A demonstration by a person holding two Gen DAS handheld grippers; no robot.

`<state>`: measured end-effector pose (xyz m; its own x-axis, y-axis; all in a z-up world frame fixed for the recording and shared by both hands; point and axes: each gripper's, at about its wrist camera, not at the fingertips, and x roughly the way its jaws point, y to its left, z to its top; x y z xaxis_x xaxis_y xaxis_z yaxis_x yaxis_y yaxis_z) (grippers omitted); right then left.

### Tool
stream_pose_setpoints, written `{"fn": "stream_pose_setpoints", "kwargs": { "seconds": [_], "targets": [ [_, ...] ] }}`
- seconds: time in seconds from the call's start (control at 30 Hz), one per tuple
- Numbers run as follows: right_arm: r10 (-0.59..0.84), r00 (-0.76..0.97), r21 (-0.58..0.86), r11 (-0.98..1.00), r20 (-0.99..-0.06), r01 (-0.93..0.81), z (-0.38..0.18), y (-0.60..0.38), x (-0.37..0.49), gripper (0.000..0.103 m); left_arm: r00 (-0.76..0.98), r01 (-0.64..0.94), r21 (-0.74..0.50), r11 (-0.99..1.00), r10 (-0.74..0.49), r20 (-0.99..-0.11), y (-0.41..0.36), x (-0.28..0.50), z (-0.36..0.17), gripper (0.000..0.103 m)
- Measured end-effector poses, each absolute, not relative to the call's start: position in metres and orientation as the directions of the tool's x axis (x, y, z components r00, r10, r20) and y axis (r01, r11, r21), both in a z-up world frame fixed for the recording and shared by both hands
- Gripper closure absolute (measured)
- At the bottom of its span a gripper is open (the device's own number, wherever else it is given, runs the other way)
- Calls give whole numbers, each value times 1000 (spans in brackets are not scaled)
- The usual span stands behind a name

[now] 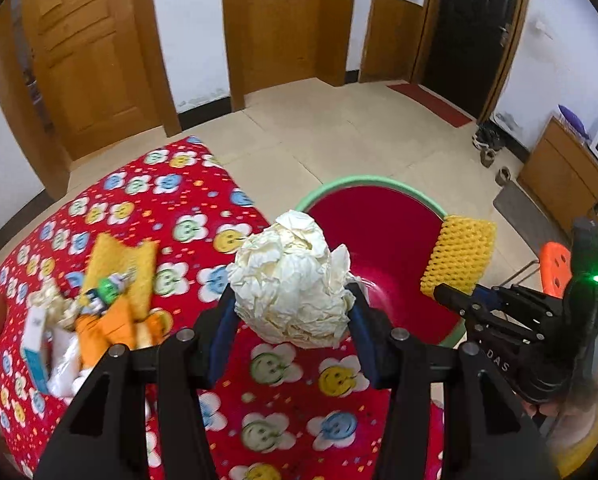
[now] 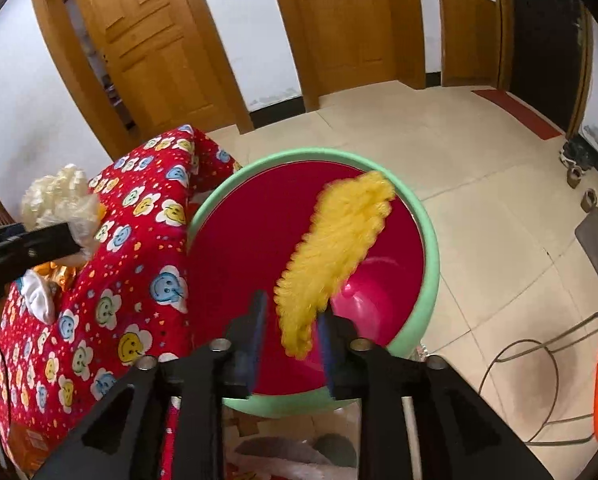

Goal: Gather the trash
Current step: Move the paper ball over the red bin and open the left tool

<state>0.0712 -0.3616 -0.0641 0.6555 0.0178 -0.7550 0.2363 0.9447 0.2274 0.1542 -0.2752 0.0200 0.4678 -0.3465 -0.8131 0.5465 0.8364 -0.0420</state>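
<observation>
Over the basin (image 2: 429,240), yellow foam net (image 2: 335,256) between slack right jaws; left jaws gripping paper ball (image 1: 291,280)

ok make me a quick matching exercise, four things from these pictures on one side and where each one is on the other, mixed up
Things:
1. paper ball
2. yellow foam net
3. basin
4. trash pile

Places:
A. on the red flowered cloth
B. in the left claw
C. on the floor beside the table
D. at the right claw, over the basin

Pairs: 1-B, 2-D, 3-C, 4-A
</observation>
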Motion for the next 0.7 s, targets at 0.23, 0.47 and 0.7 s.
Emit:
{"fn": "stream_pose_setpoints", "kwargs": {
  "seconds": [0.23,0.47,0.7],
  "targets": [
    [13,681,237,942,-732,237,-61,-368,67,53,435,579,-34,814,-345,-832,-301,159,-1,51],
    [17,700,255,937,-714,238,-58,-371,61,53,407,623,-26,782,-353,-842,-322,163,-18,50],
    [-3,705,257,931,-709,261,-55,-376,54,53,412,646,-23,763,-373,-831,-327,161,-18,31]
  ]
}}
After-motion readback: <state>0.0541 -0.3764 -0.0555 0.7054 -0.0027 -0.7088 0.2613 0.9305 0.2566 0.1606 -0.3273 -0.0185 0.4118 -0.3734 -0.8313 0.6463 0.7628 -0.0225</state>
